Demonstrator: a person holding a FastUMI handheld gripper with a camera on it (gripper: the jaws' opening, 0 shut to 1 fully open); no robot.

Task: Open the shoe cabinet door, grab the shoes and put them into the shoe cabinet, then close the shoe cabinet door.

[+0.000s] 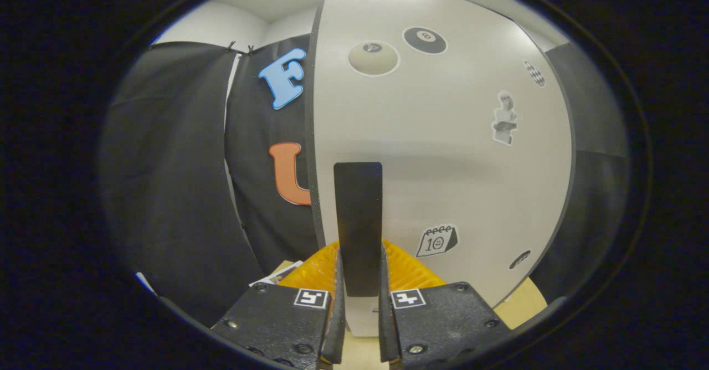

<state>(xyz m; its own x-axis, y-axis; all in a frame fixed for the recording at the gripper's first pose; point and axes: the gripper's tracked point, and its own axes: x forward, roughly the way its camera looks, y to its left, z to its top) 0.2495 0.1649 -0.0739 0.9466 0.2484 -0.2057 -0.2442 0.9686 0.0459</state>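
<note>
The shoe cabinet door (443, 154) is a pale panel with several stickers, standing close in front of me. A long dark handle (358, 220) runs down its near edge. My gripper (359, 265) is shut on the lower part of this handle, one finger pressing on each side. The door's dark left edge (311, 137) shows beside the black cloth, so the door looks swung partly out. The shoes are hidden from me.
A yellow ribbed thing (404, 270) lies on the tan surface (520, 306) just beyond the fingers, partly behind the handle. A printed card (277, 275) lies left of it. Black cloth walls (171, 193) close in on the left and right.
</note>
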